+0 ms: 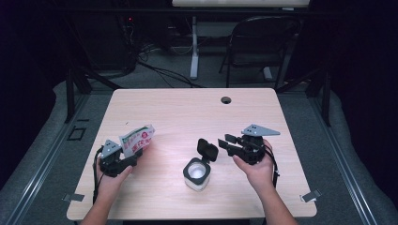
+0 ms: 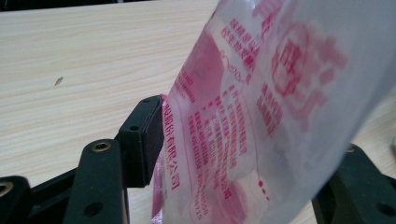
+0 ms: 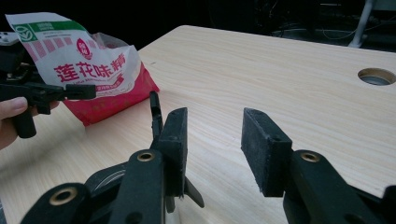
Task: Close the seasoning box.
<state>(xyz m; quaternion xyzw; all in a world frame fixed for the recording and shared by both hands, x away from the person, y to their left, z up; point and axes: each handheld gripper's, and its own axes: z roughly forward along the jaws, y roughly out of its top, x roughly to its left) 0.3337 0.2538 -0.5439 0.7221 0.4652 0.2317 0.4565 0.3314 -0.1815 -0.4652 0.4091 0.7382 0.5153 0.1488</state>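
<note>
Wooden table (image 1: 187, 112): left tongs (image 1: 133, 157) loose around packet (image 1: 137, 139) (print blurred), right tongs (image 1: 225, 143) apart.

Both handheld grippers are matte black. The left gripper (image 1: 133, 158) carries a small grey three-cornered plate and a black cable looping below it. The right gripper (image 1: 225, 140) bears a larger grey plate dotted with holes, flat rectangular pads (image 3: 261, 151), and brass-ringed screws at the finger pivots. Forearms are bare, sleeveless.

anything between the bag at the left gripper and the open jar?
Nothing visible. Bare table lies between the bag at the left gripper and the jar; its flip lid stands open on the far side.
</note>
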